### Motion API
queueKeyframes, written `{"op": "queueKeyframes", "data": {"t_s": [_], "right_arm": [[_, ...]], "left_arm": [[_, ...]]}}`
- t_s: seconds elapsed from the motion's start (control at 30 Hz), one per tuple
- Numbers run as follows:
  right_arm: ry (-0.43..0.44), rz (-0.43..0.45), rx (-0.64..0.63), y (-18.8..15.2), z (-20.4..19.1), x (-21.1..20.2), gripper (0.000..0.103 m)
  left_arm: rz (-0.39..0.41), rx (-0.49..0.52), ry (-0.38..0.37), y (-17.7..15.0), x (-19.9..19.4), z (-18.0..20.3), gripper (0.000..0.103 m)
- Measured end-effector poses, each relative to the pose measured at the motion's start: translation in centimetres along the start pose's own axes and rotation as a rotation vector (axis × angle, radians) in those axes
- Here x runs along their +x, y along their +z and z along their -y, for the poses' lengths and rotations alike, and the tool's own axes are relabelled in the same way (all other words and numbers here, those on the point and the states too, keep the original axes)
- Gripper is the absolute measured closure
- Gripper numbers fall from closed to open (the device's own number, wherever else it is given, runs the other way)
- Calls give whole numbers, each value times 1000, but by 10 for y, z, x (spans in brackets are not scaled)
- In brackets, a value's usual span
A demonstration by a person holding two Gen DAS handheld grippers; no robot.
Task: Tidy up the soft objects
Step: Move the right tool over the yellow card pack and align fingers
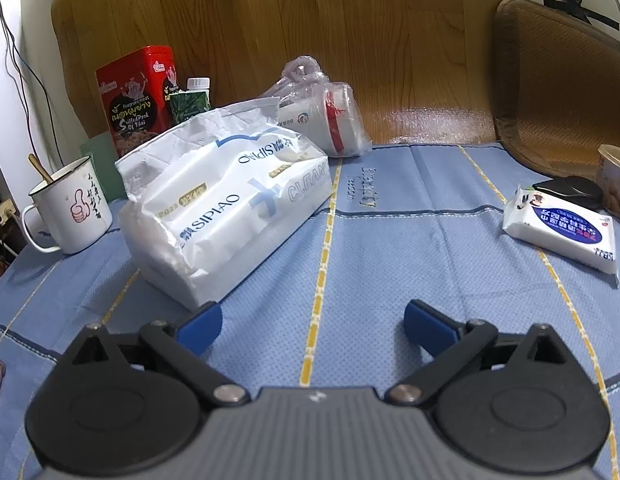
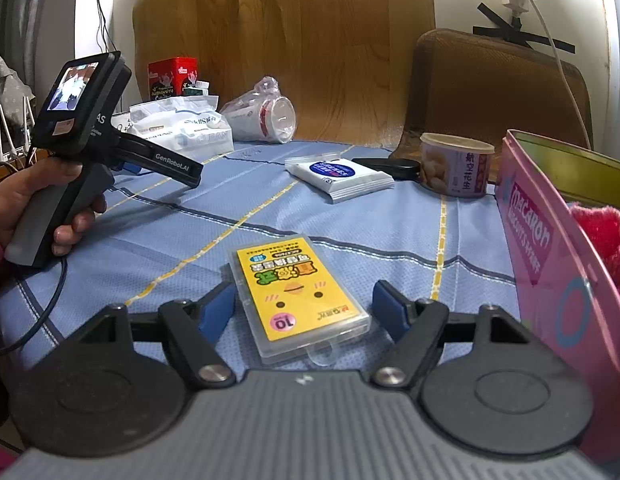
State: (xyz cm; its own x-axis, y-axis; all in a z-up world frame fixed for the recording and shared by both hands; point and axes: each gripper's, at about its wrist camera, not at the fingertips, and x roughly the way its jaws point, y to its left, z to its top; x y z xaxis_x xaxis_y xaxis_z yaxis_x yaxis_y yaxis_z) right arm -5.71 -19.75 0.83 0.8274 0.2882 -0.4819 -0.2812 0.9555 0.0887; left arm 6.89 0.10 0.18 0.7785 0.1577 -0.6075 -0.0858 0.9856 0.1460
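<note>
The right gripper (image 2: pixel 304 308) was spread wide and low over the blue striped cloth (image 2: pixel 350 216), its blue pads (image 2: pixel 218 308) flanking the near end of a clear-cased yellow card pack (image 2: pixel 298 292) without touching it. The pack lay flat between the fingers, its long axis running away from them and angled slightly left. It looked rigid, so probably not the thing to be sorted.

The left gripper (image 1: pixel 312 324) was also wide apart and held nothing, with only bare cloth between its pads. Just ahead and to its left sat the large soft tissue pack (image 1: pixel 226 200), its near corner almost touching the left-hand pad (image 1: pixel 200 328). The pack's long axis ran diagonally, from that near-left corner away toward the right. Judged from this, the left gripper was the nearer to it and would need to shift left and turn across the narrower width to close on it.

A small packet of pocket tissues (image 2: pixel 342 178) lay flat farther out, well ahead of the right gripper and nearer to that side than to the left. At the far right stood a pink tin (image 2: pixel 550 248) with something red and fluffy (image 2: pixel 602 236) inside, seemingly the collecting place. Beyond were a white mug (image 1: pixel 72 208), a red snack tin (image 1: pixel 136 100), a bagged cup (image 1: pixel 326 120) and a round can (image 2: pixel 456 166).
</note>
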Motion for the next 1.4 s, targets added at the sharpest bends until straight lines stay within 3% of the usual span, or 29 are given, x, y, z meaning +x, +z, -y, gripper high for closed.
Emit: {"op": "queueKeyframes", "data": {"t_s": [0.27, 0.43, 0.77, 1.4], "right_arm": [[-14, 8, 9, -4, 3, -4, 17], [-24, 4, 17, -4, 3, -5, 12], [-44, -29, 14, -3, 2, -2, 0], [-45, -5, 11, -7, 2, -4, 0]], "left_arm": [[-16, -27, -22, 0, 2, -3, 0], [-49, -94, -70, 1, 8, -14, 0], [-48, -91, -64, 0, 7, -13, 0], [-47, -90, -64, 0, 6, -13, 0]]}}
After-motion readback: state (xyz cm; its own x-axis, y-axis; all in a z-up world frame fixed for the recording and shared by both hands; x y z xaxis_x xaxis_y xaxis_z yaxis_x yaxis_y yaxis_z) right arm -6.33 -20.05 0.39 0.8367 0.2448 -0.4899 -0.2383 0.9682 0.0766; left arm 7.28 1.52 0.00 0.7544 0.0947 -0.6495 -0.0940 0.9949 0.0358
